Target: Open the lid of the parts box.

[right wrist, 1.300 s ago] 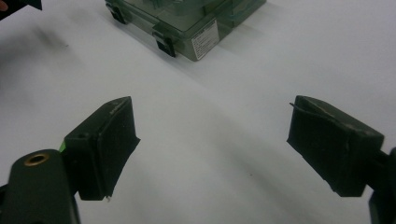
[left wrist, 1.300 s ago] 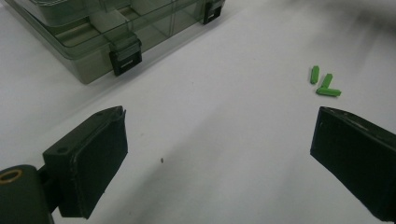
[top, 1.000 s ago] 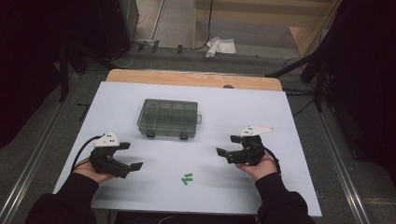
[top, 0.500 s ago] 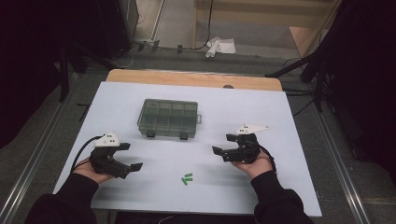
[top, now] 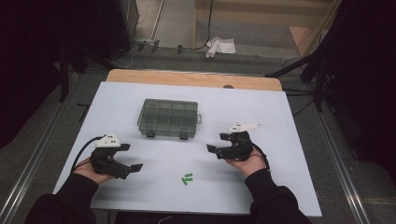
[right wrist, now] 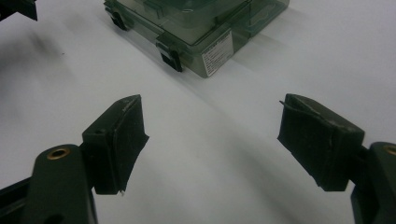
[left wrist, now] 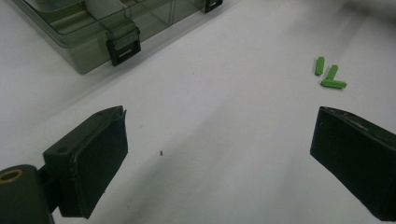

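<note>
While both hands rest low on the white table [top: 289, 116], nothing is gripped at this moment. On the left side, the left tongs [top: 133, 166] lie in the person's left hand [top: 88, 170], near the front edge of the table. Their jaws stand wide apart and hold nothing; in the left gripper view only bare table surface is between them. They point toward the middle, so I judge this hand is waiting and ready.

Further to the right, in the middle of the table, stands the plastic box [top: 168, 117]. It is clear with a green-grey tint, its lid is down, and two dark latches [top: 183, 136] on its front wall face the person, probably so that the tongs can reach them easily. A little in front of the box, well apart from it, lie some small green pieces [top: 187, 178], between the two hands.

On the right side, the right tongs [top: 213, 150] sit in the right hand [top: 245, 161]. Their jaws have just been closing a little, yet they are open with nothing between them. They aim at the box's front right corner [right wrist: 212, 58], so I think this hand prepares to work on the box.
</note>
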Motion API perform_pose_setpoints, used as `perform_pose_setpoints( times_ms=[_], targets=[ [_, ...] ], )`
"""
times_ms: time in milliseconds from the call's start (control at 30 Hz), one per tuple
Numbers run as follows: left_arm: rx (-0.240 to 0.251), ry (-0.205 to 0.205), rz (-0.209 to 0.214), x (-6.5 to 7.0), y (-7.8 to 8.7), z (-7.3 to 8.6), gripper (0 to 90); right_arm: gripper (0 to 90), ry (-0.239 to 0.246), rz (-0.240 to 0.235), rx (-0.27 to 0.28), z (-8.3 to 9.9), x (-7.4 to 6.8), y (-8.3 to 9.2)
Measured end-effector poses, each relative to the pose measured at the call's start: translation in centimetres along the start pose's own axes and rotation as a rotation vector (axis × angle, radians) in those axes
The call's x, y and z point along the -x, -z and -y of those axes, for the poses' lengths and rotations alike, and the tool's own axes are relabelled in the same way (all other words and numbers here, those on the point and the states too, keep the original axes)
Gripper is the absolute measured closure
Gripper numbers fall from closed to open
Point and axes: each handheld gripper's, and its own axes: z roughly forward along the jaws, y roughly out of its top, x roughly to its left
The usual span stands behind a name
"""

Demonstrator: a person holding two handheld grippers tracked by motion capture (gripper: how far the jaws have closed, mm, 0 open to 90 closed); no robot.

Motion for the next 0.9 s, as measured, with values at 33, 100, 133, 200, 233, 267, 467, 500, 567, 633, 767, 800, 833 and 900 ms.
perform_pose_setpoints(
  times_ms=[33,100,133,200,233,267,467,500,567,633,767,800,833,900],
  targets=[
    [0.000,0.000,0.000,0.0,0.0,0.0,3.3,23.6,0.000,0.000,0.000,0.0,0.0,0.0],
    [0.000,-0.002,0.004,0.0,0.0,0.0,3.3,23.9,-0.005,0.000,-0.004,-0.1,0.0,-0.2],
    [0.016,-0.002,0.010,0.1,-0.2,0.1,3.3,24.2,0.000,0.001,0.002,-0.1,0.0,-0.3],
    [0.018,-0.003,0.011,0.1,-0.2,0.1,3.3,24.7,-0.004,0.004,0.003,-0.2,-0.1,-0.4],
    [0.018,-0.003,0.010,0.1,-0.2,0.1,3.3,24.8,0.002,0.004,0.005,-0.2,0.0,-0.5],
    [0.018,-0.002,0.011,0.1,-0.2,0.1,3.3,24.9,0.000,0.003,0.005,-0.3,-0.1,-0.6],
    [0.018,-0.002,0.010,0.1,-0.1,0.1,3.3,25.9,0.006,0.003,0.000,-0.7,-0.3,-1.3],
    [0.018,-0.002,0.010,0.1,-0.1,0.1,3.3,25.9,0.006,0.003,0.000,-0.7,-0.3,-1.3],
    [0.026,0.001,0.012,0.1,-0.1,0.0,3.3,26.1,0.009,0.003,0.003,-0.8,-0.4,-1.5],
    [0.034,0.004,0.014,0.1,-0.1,0.1,3.3,26.5,0.014,0.003,0.002,-0.9,-0.5,-1.7],
    [0.032,0.013,0.011,0.0,0.1,0.2,3.3,27.2,0.018,-0.002,0.008,-1.1,-0.7,-2.2],
    [0.029,0.011,0.010,0.0,0.1,0.2,3.3,27.2,0.019,-0.003,0.006,-1.2,-0.7,-2.2],
    [0.031,0.011,0.010,0.0,0.2,0.3,3.3,27.2,0.019,-0.003,0.006,-1.2,-0.7,-2.2],
    [0.025,0.013,0.005,0.1,0.3,0.4,3.3,27.7,0.020,-0.001,0.013,-1.3,-0.7,-2.4]
  ],
)
